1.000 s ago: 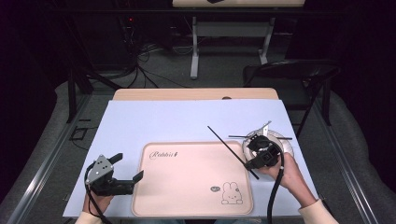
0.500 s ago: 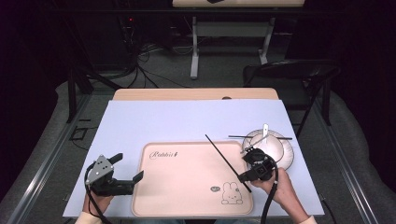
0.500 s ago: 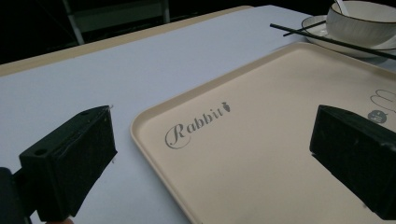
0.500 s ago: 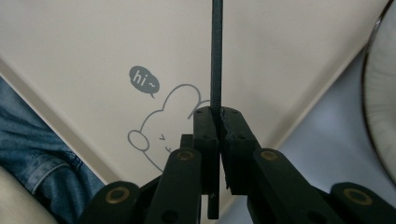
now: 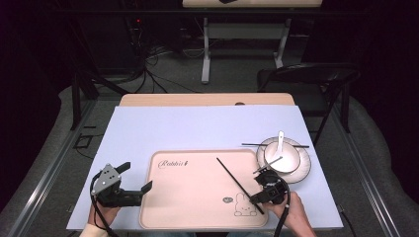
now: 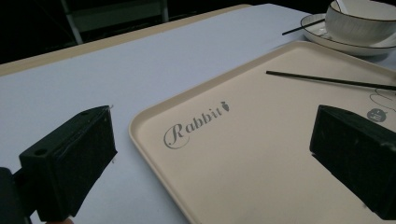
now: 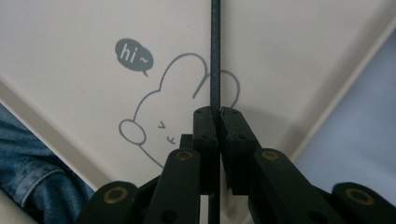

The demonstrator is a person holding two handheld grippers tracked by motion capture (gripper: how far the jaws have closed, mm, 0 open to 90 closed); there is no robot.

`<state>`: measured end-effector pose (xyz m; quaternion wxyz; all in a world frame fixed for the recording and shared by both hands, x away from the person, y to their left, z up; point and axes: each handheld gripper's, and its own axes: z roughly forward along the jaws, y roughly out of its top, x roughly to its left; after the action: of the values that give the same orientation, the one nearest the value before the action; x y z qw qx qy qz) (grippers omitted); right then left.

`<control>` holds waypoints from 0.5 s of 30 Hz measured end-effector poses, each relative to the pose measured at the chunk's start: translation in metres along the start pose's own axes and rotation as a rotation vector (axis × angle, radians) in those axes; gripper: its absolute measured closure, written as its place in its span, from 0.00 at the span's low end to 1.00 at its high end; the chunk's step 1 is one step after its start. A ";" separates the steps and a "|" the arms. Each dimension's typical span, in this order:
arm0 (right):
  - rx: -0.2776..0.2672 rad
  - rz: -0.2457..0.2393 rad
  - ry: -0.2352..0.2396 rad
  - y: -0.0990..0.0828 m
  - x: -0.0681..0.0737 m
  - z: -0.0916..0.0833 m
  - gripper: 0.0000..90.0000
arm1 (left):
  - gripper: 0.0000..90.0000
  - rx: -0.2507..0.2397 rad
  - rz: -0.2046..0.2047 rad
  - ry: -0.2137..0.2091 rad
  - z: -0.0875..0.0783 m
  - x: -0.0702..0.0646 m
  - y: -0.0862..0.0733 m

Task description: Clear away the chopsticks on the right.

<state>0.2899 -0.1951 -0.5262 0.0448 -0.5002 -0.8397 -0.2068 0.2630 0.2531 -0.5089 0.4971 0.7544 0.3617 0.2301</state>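
A thin black chopstick [image 5: 236, 180] slants across the right part of the beige "Rabbit" tray [image 5: 188, 197]. My right gripper [image 5: 256, 197] is shut on its near end, above the rabbit drawing. In the right gripper view the two jaws pinch the chopstick [image 7: 215, 56], with the right gripper [image 7: 217, 114] low over the tray [image 7: 70, 93]. My left gripper [image 5: 136, 176] stands open at the tray's near left corner with nothing between its jaws. The left gripper [image 6: 215, 126] looks across the tray [image 6: 261, 154] towards the chopstick [image 6: 327, 80].
A white bowl [image 5: 281, 157] with a white spoon [image 5: 280, 140] sits on a dark-rimmed plate [image 5: 302, 170] right of the tray. A second black chopstick [image 5: 257, 144] lies across the plate's far edge. A dark folding chair [image 5: 306, 74] stands behind the table.
My right gripper has carried the chopstick from beside the bowl down and towards the near side, to over the tray's near right part. The left gripper has stayed put.
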 end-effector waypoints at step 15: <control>-0.009 -0.075 -0.042 -0.002 0.009 -0.005 0.59 | 0.00 0.003 0.004 -0.004 0.000 0.000 0.000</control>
<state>0.2830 -0.1904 -0.5201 0.0173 -0.4725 -0.8578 -0.2016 0.2625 0.2532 -0.5087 0.4963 0.7564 0.3594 0.2290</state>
